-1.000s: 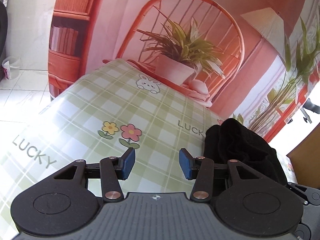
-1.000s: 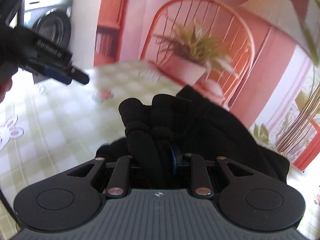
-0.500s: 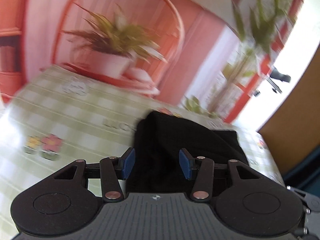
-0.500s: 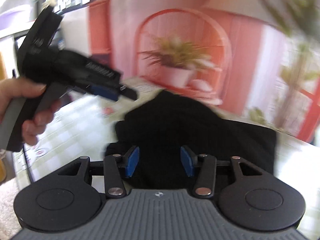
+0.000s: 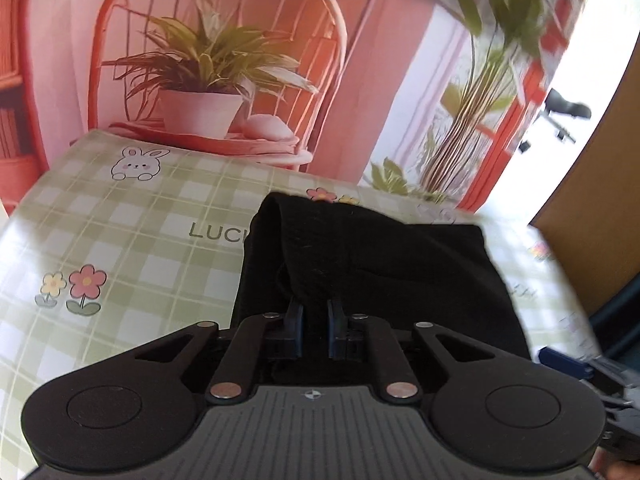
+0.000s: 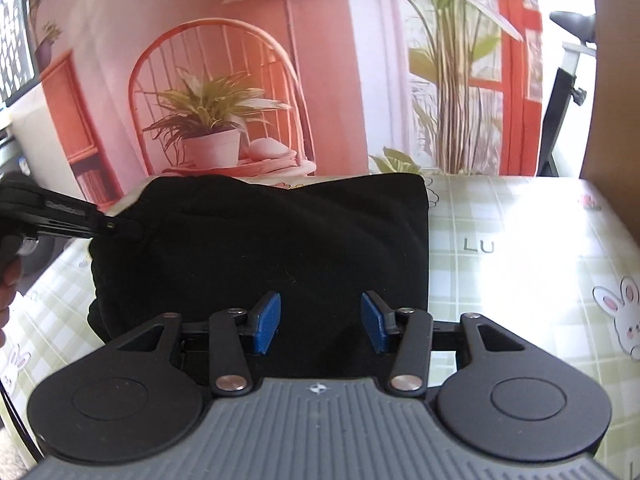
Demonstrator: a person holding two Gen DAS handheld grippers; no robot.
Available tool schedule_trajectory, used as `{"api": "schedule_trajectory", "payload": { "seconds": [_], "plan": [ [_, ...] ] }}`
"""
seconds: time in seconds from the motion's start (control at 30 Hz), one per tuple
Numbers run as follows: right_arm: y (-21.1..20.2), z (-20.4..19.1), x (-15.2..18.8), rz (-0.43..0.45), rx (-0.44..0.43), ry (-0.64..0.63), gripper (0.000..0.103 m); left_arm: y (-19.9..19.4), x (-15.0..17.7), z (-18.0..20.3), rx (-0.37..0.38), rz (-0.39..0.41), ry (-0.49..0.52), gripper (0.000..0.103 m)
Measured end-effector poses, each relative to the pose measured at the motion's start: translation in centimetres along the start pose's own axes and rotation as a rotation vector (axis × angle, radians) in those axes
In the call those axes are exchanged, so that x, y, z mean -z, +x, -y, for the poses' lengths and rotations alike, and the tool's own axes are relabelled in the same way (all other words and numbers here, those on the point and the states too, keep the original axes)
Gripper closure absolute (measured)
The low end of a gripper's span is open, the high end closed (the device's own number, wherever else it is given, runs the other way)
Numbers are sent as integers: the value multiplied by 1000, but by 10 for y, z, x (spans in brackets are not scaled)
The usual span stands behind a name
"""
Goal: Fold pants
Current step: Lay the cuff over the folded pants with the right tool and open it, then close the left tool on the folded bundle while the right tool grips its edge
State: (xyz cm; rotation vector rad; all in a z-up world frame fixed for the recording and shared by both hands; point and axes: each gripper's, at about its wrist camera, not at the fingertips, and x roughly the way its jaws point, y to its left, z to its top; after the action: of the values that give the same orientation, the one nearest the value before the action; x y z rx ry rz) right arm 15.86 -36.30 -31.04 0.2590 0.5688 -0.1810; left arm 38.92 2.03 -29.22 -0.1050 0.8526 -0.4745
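Note:
Black pants (image 5: 380,264) lie folded in a thick pile on the green checked tablecloth (image 5: 132,248). My left gripper (image 5: 315,320) is closing its jaws, and the blue pads pinch a raised fold of the black fabric at the near edge. In the right wrist view the pants (image 6: 280,240) fill the middle, and the left gripper (image 6: 120,229) bites their left edge. My right gripper (image 6: 321,328) hovers open over the pants' near edge, its blue pads wide apart with nothing pinched between them.
A printed backdrop with a red chair and potted plant (image 6: 212,120) stands behind the table. A brown board (image 5: 592,184) rises at the right. A person's hand (image 6: 8,280) holds the left gripper. Bare tablecloth (image 6: 520,264) lies right of the pants.
My left gripper swung right from the bare cloth onto the pants and shut on a fold. My right gripper let go of the bunched fabric, opened and drew back over the pile.

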Motion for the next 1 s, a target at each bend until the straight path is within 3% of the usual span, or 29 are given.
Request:
{"api": "schedule_trajectory", "payload": {
  "seconds": [0.17, 0.43, 0.53, 0.6, 0.63, 0.73, 0.87, 0.93, 1.0],
  "plan": [
    [0, 0, 0, 20, -19, 12, 54, 2, 17, -11, -12, -39, -31, 91],
    [24, 2, 11, -86, -36, 6, 50, 15, 23, -10, -64, -58, 6, 85],
    [25, 0, 9, -104, -32, -13, 50, 13, 21, -3, -99, -40, 48, 72],
    [25, -2, 9, -113, -25, -26, 49, 7, 16, 3, -157, -21, 78, 39],
    [25, -2, 8, -116, -25, -25, 49, 1, 13, 5, -158, 4, 84, 37],
    [25, -1, 11, -111, -26, -21, 49, -14, -2, 13, -128, 76, 80, 37],
    [25, -4, 12, -107, -17, -27, 48, 0, -27, 35, -78, 83, 130, 37],
    [24, -3, 10, -108, -16, -21, 48, 16, -36, 42, -38, 49, 128, 45],
    [21, -1, 6, -101, -19, -3, 49, 33, -41, 45, 9, 3, 115, 65]
  ]
}}
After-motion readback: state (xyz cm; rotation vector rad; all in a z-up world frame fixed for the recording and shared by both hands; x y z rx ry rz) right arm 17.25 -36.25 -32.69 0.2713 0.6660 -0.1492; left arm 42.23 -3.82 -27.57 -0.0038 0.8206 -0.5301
